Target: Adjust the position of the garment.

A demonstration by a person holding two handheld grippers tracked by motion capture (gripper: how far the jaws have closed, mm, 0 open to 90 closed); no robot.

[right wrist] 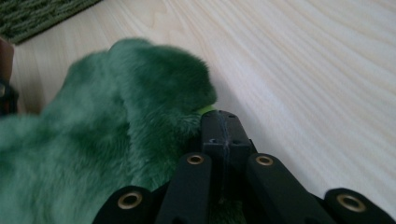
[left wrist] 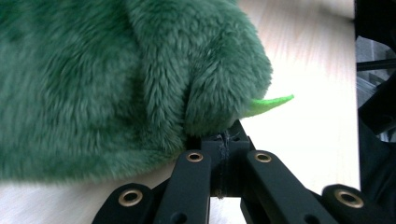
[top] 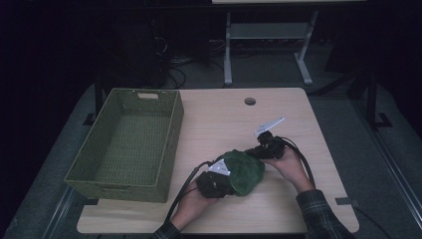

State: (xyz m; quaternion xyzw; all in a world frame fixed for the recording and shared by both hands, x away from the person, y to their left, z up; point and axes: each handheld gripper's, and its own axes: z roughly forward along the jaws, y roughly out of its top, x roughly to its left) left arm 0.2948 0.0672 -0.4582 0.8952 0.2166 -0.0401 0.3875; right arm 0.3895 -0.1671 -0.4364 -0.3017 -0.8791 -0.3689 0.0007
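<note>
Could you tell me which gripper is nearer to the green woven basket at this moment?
Left. The left gripper sits at the green plush toy's near-left side, close to the basket; the right gripper is beyond the toy, farther right.

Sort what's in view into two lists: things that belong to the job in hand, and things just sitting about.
In the job:
- green plush toy, on the table
- left gripper, shut at the toy's near edge
- right gripper, shut at its far edge
- possibly the green woven basket, empty beside the toy

Just about:
- white desk frame on the floor behind
- cables on the floor
</note>
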